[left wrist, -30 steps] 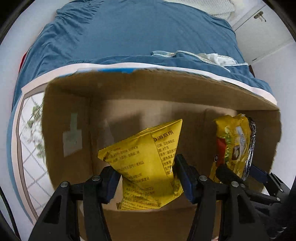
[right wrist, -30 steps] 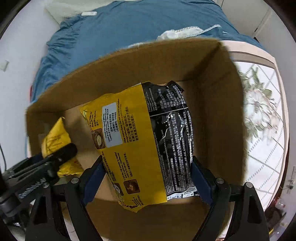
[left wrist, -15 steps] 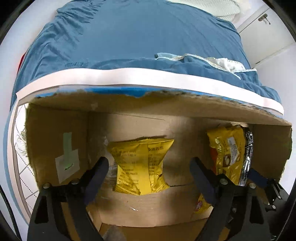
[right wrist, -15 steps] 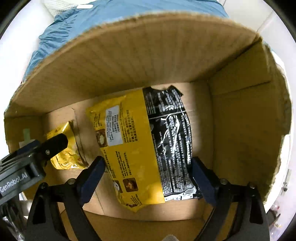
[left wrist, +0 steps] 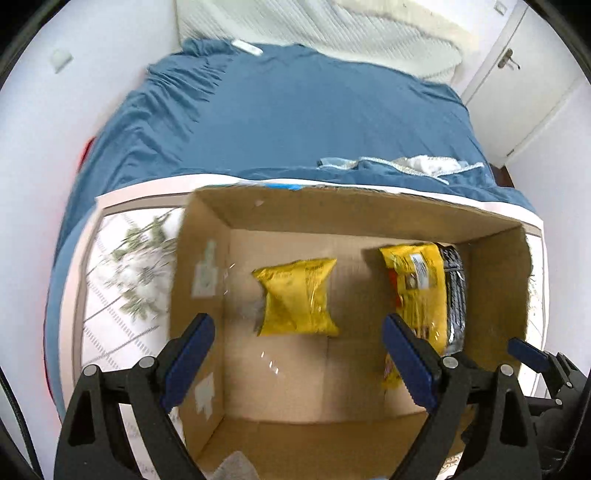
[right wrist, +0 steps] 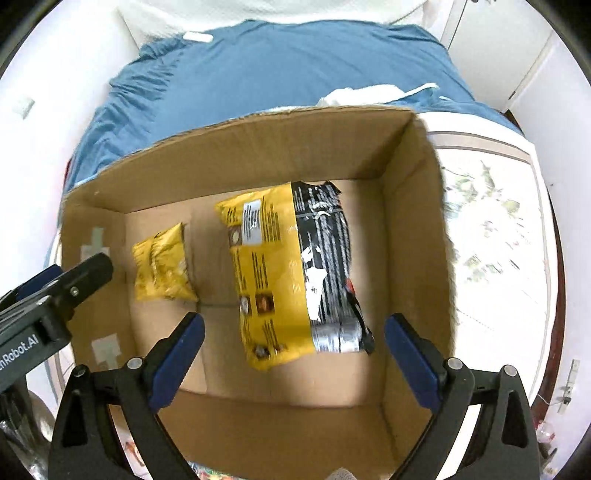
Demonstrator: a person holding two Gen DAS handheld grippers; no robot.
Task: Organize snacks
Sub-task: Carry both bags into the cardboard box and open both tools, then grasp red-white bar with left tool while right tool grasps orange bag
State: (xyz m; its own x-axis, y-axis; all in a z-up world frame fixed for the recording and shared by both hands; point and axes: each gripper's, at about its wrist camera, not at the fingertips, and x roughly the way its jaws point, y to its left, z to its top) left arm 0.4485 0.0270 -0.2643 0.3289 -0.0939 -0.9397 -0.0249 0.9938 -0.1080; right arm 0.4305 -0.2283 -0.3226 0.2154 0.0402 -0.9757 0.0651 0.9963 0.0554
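Cardboard box (left wrist: 207, 229) on the desk holds the small yellow snack packet (left wrist: 297, 291) and the yellow-and-black snack bag (right wrist: 291, 273), lying apart on its floor. Left gripper (left wrist: 299, 363) and right gripper (right wrist: 293, 363) hover above, fingers spread wide, empty. Each should clear the box walls before fetching further snacks.

A bed covered by a wrinkled blue fabric sheet (left wrist: 295, 110) fills the background. A white textured quilt (left wrist: 332, 33) lies at the bed's far end. A crumpled white cloth with pale trim (left wrist: 424, 164) rests on the bed's near right part. A white surface printed with green leaves and dotted lines (left wrist: 125, 280) adjoins the bed's near edge. A white cupboard door with a metal handle (left wrist: 517, 66) stands right of the bed.
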